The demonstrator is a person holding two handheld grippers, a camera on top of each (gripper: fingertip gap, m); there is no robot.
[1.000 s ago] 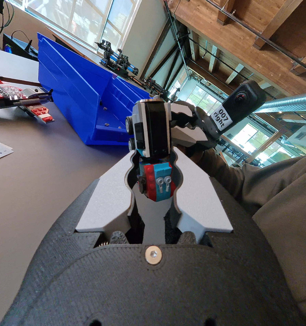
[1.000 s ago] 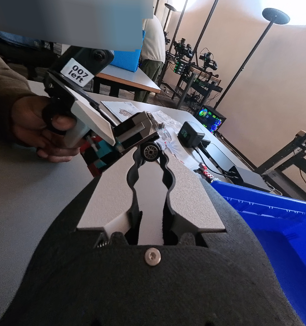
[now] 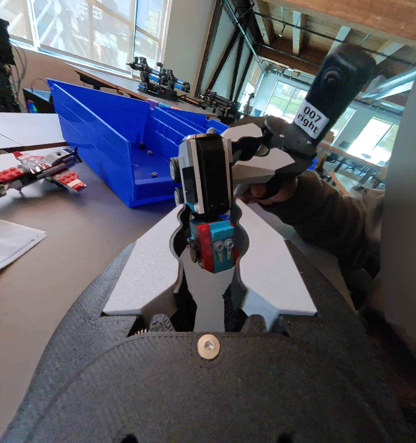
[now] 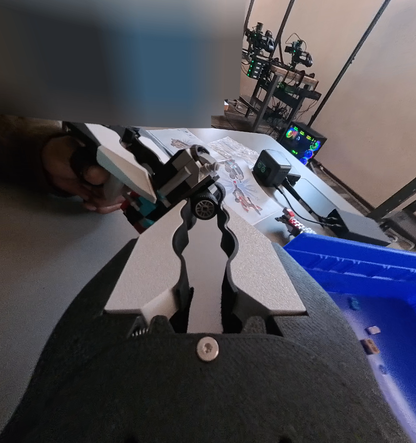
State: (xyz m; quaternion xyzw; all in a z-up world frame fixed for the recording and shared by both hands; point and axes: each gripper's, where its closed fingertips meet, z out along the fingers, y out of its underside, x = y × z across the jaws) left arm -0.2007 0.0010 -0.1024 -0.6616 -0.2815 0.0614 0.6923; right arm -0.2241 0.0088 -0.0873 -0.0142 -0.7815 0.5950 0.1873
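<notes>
Gripping a toy brick car [image 3: 205,182] at its red and teal end, left gripper [image 3: 208,215] with both pads pressed to the sides, car standing up out of the fingers, black roof facing the camera, two small wheels stacked on its left edge. Closing on the same car from the far side, right gripper [image 4: 203,211], fingertips pinched on a grey-spoked wheel [image 4: 205,208] at the underside, wheel wedged between the two wavy pads. Held clear of the table [image 3: 46,251] between both grippers, car tilted in the right wrist view, grey and black body slanting up toward the wheel. Showing in the left wrist view too, right gripper with fingertips tucked behind the car's right flank, a hand [image 3: 262,194] wrapped round its handle, olive sleeve [image 3: 334,215] trailing off to the right. Seen in the right wrist view, a second hand [image 4: 82,179] on the left gripper's handle.

Moving outward: sitting just behind the car, a blue bin [image 3: 111,143], a few small loose bricks on its floor. Lying left of the bin on the table, a red, white and grey brick plane [image 3: 34,170]. Resting at the left edge, a white sheet of paper [image 3: 8,244]. Spread beyond the wheel in the right wrist view, an instruction booklet [image 4: 245,191], a clear plastic bag [image 4: 231,148] just past it, and a black power adapter [image 4: 271,170] with its cable running right. Perched beside the bin's rim, a small red and white brick piece [image 4: 290,218].
</notes>
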